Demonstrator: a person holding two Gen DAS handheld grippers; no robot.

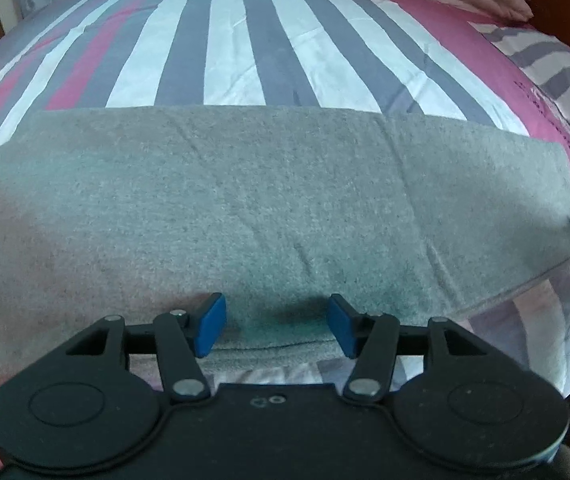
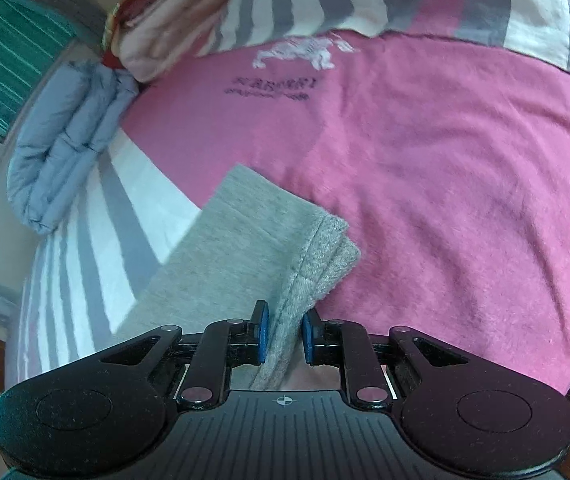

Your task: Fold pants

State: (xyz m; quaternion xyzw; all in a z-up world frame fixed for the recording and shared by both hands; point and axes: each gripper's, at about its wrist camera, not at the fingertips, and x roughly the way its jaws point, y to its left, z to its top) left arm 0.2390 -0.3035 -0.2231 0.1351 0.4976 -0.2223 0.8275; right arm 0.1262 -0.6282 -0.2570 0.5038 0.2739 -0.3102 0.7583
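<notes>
A: Left gripper (image 1: 277, 326) hovers wide open, holding nothing, over the near edge of the grey pants (image 1: 269, 200), which lie lengthwise left to right across the striped bedspread (image 1: 245, 40)

B: Right gripper (image 2: 283, 338) straddles the hem, jaws narrow but not visibly pinching; close squarely on all layers before lifting, keeping edges aligned

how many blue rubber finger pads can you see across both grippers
4. Left gripper: two blue rubber pads, spread apart over the grey knit pants. Right gripper: two pads either side of the pants' hem edge. None appears hidden.
</notes>
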